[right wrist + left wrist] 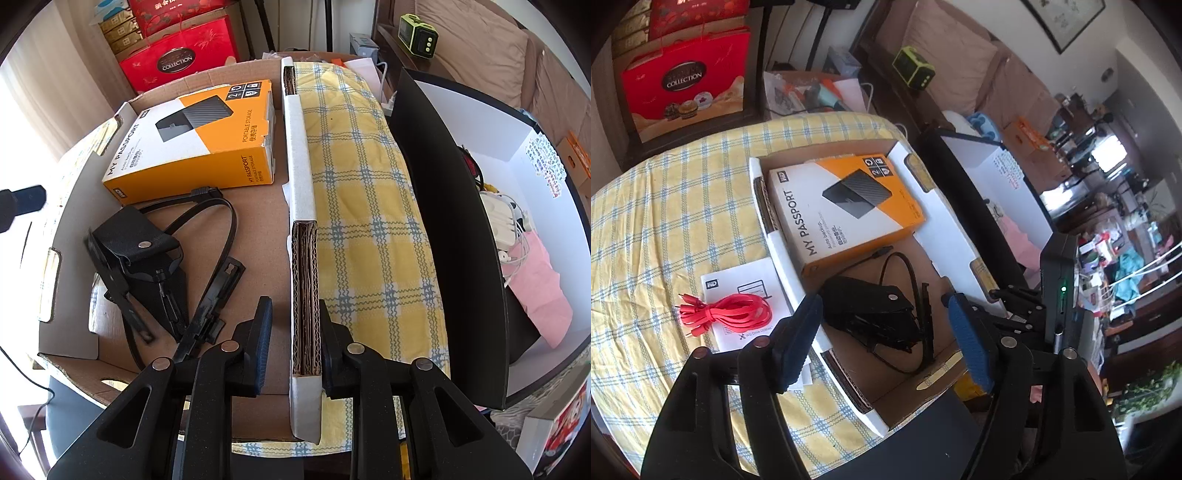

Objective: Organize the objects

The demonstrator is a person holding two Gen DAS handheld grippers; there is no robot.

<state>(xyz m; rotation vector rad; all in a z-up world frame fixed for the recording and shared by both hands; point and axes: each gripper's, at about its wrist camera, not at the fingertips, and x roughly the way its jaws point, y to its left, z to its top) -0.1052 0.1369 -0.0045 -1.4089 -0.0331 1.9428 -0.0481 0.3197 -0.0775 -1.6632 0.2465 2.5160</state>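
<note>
1. Shallow cardboard box (923, 236) resting on a table under a yellow-and-blue checked cloth (665, 206), white side walls standing up around a brown floor.
2. Inside the box, at the far end: orange-and-white "MY PASSPORT" carton (849, 206), lying flat.
3. Just in front of the carton: black pouch with a metal snap (875, 310), tangled with a black cable (905, 266) and a black strap, all on the box floor.
4. Outside the box, on the cloth beside its left wall: white WD leaflet (746, 295) with a coiled red cable (724, 314) lying on top.
5. Left gripper (886, 332) poised above the pouch, blue-padded fingers (971, 343) spread well apart, clamped on nothing; pouch visible in the gap between them, pads clear of it.
6. Right gripper (291, 343) pointing steeply down at the near end of the box's right wall (301, 221), fingers drawn close and clamped on the folded corrugated edge, one pad inside the box, the other on the cloth side.
7. Beyond the table: red "COLLECTION" gift bag (683, 85) and a green-and-black cube device (912, 66) near a cushioned sofa.
</note>
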